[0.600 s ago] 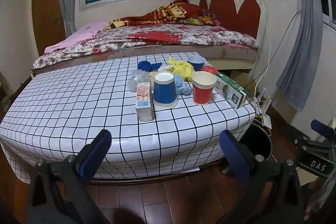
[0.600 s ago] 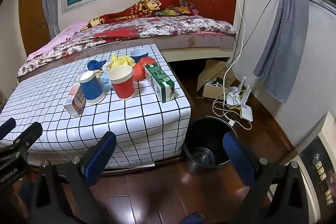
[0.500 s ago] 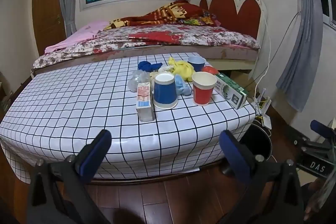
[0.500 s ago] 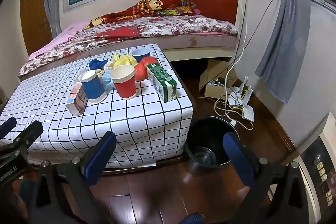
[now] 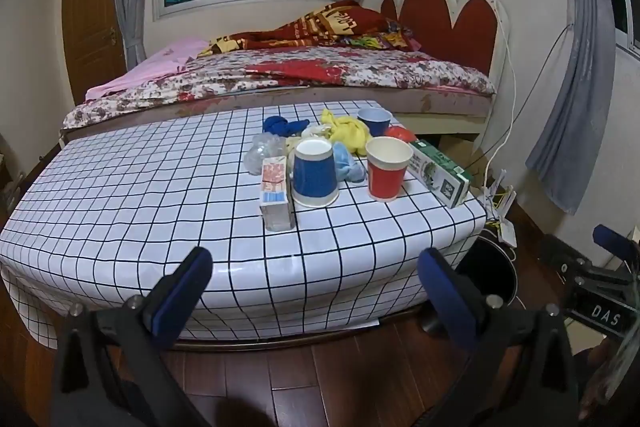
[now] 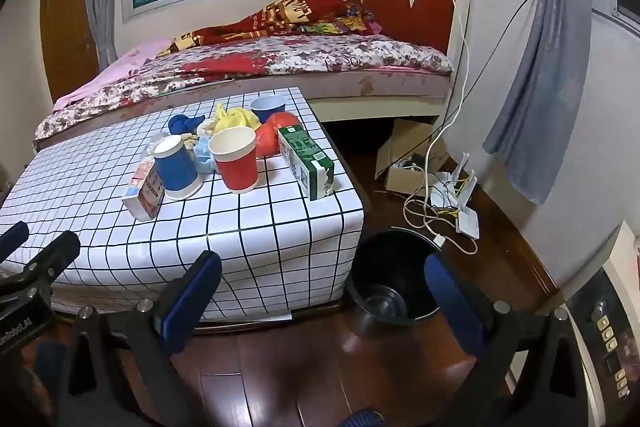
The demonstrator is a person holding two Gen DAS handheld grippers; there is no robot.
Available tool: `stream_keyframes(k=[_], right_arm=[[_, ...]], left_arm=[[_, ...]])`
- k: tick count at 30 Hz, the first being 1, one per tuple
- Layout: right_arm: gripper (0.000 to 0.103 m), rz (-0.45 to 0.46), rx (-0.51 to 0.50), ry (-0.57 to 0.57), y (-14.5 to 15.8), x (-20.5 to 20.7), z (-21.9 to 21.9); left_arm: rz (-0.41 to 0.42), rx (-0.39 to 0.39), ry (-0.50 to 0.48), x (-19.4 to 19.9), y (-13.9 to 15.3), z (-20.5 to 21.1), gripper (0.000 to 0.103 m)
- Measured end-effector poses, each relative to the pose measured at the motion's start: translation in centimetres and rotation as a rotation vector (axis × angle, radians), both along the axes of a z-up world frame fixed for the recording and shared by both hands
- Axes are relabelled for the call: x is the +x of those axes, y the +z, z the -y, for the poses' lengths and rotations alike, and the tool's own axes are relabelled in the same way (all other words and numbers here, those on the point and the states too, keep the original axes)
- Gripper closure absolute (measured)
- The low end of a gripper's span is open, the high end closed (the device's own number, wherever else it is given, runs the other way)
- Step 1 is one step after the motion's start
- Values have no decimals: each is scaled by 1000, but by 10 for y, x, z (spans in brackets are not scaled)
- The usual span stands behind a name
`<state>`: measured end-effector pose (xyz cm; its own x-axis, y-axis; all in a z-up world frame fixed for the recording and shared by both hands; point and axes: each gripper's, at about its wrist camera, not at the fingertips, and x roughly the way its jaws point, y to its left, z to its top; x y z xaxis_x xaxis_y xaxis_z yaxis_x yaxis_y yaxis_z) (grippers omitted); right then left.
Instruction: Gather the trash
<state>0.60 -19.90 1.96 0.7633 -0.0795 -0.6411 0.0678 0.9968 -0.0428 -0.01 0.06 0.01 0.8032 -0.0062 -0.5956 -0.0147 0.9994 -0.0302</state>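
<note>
Left wrist view shows the left hand-held gripper (image 5: 314, 283) released wide and empty, short of the counter (image 5: 140, 187); the right hand-held gripper (image 6: 324, 289) likewise gapes with nothing in it; trash clusters well ahead. Judged best: reach for one rigid carton, the pink box (image 5: 276, 193) nearest, clamping its flat sides; paper cups (image 5: 387, 169) crush easily; the round black bin (image 6: 396, 283) waits just ahead of the right one, on the floor.

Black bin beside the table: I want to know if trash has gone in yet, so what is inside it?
The black bin shows only its dark wall and shiny bare bottom; the right tongs' finger covers part of its rim.
</note>
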Motion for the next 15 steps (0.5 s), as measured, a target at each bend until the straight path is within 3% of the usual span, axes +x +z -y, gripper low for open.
stream_keyframes(k=[15], right_arm=[[1,1,6,-9,1,1,2]], left_arm=[[3,-3,1,0,0,0,0]])
